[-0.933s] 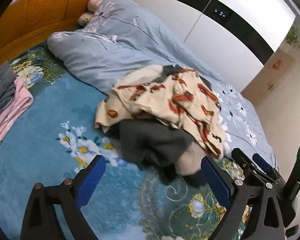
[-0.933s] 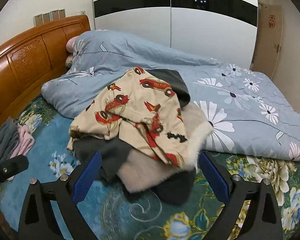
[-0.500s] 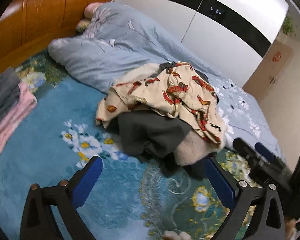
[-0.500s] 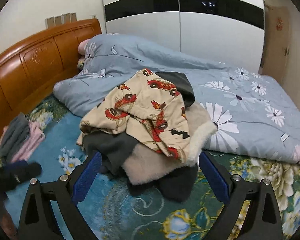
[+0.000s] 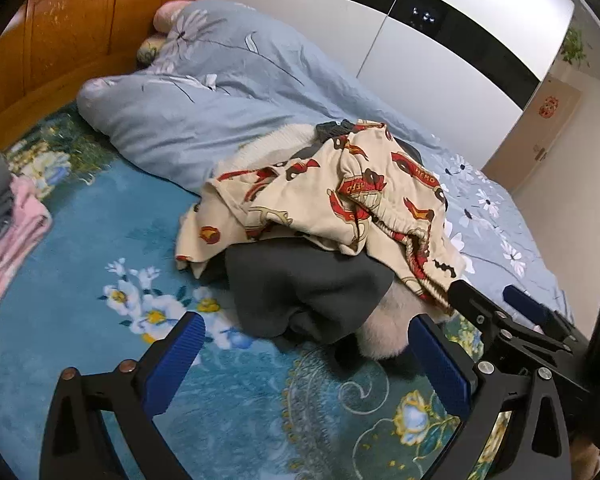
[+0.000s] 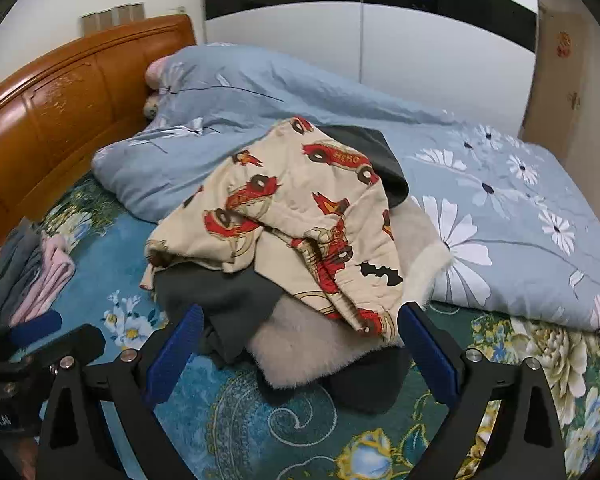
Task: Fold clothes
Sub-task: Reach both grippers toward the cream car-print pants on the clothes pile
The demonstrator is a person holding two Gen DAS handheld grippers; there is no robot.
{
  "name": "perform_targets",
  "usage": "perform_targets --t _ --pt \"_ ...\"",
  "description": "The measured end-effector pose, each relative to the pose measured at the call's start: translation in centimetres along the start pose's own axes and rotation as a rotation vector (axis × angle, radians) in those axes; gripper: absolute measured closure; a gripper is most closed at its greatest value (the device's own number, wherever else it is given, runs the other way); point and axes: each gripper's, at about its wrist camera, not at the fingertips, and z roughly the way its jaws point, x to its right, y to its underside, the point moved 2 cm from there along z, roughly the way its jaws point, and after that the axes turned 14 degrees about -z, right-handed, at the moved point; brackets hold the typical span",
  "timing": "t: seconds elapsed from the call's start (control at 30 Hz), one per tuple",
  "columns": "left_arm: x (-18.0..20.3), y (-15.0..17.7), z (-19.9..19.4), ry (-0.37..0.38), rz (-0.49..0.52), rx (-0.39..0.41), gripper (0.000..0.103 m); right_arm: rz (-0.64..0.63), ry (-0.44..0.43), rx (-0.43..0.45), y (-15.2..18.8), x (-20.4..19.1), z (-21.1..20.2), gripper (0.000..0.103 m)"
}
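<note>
A heap of clothes lies on the bed. On top is a cream garment with red car prints (image 5: 340, 200) (image 6: 300, 216). Under it lie a dark grey garment (image 5: 300, 284) (image 6: 220, 300) and a white fluffy one (image 5: 384, 328) (image 6: 312, 340). My left gripper (image 5: 306, 356) is open and empty, just in front of the heap's near edge. My right gripper (image 6: 300, 344) is open and empty, its jaws level with the heap's front. The right gripper also shows in the left wrist view (image 5: 500, 312), at the heap's right.
A folded stack of pink and grey clothes (image 5: 8, 224) (image 6: 32, 276) lies at the left on the blue floral bedspread (image 5: 100, 320). A light blue duvet (image 6: 480, 200) covers the far side. A wooden headboard (image 6: 60, 112) and white wardrobe (image 6: 420, 48) stand behind.
Both grippers have moved closer to the heap, which now looks larger in both views. Both stay open. The clothes have not moved.
</note>
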Motion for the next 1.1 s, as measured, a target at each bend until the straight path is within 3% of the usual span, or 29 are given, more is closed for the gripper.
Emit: perform_targets --t 0.33,0.8,1.1 --pt "-1.0 0.0 2.3 -0.022 -0.003 -0.021 0.000 0.006 -0.018 -0.066 -0.9 -0.5 3.4 0.005" --pt "-1.8 -0.7 3.4 -0.027 -0.035 -0.031 0.000 -0.052 -0.005 -0.032 -2.8 -2.0 4.9 0.005" --pt "-2.4 -0.7 3.7 -0.038 -0.033 -0.030 0.000 -0.063 -0.040 -0.067 -2.7 -2.4 6.0 0.005"
